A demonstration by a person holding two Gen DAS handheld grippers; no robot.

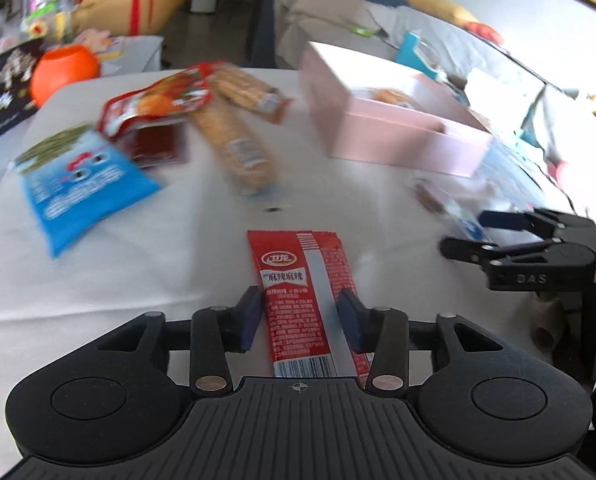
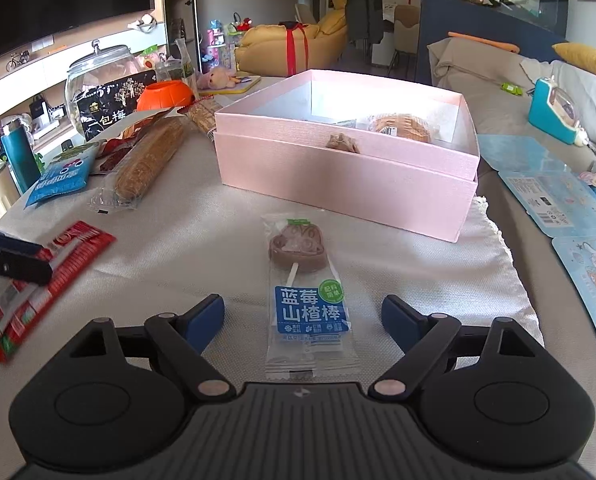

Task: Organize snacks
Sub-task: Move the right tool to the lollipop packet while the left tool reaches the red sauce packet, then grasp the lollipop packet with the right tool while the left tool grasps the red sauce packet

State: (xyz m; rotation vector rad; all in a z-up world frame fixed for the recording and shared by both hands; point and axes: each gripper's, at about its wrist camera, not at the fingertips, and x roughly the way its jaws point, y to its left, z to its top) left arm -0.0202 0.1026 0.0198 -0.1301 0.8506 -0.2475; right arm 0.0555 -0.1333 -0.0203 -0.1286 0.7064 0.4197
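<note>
My left gripper is shut on a long red snack packet and holds it over the white cloth; the packet also shows in the right wrist view. My right gripper is open, its fingers on either side of a wrapped lollipop with a blue label that lies on the cloth. The right gripper also shows in the left wrist view. An open pink box stands just beyond the lollipop, with a round pastry inside.
On the left of the cloth lie a blue packet, a red pouch and two long biscuit packs. An orange bowl stands at the far left. Blue cards lie to the right of the box.
</note>
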